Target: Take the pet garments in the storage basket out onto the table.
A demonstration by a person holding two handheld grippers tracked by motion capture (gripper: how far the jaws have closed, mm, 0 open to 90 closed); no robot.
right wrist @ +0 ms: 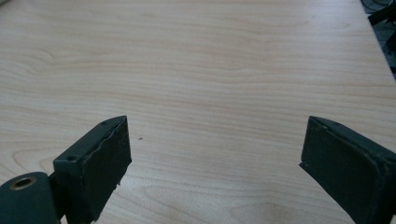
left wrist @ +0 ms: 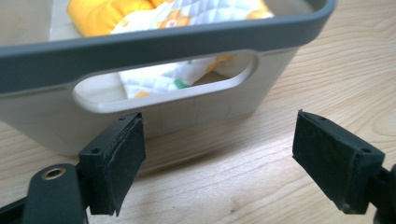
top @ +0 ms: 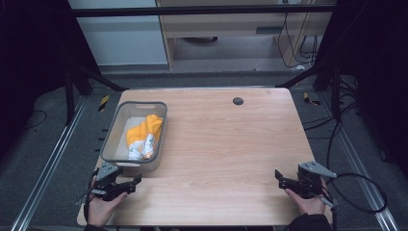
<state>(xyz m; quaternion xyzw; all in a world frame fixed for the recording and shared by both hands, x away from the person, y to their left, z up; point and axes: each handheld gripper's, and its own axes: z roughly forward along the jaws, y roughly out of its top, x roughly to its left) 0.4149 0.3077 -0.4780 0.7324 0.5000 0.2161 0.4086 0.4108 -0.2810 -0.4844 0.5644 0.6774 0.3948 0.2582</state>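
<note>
Well, one grey plastic bin (top: 111, 139) sits at nine o'clock on the light wooden table (top: 226, 144), holding one orange-and-white crumpled cloth (top: 143, 136) — two grippers, left gripper (top: 136, 182) and right gripper (top: 278, 177), gape wide, empty.

A lab-style recording space rather than a home: a light wooden table (top: 216, 144) stands on grey carpet inside a frame of black metal bars (top: 202, 10), with aluminium rails (top: 45, 168) running along the floor on both sides. Dark curtains close off the left and right. Black cables (top: 356, 192) trail on the floor, and pale office furniture (top: 231, 29) stands behind.
</note>
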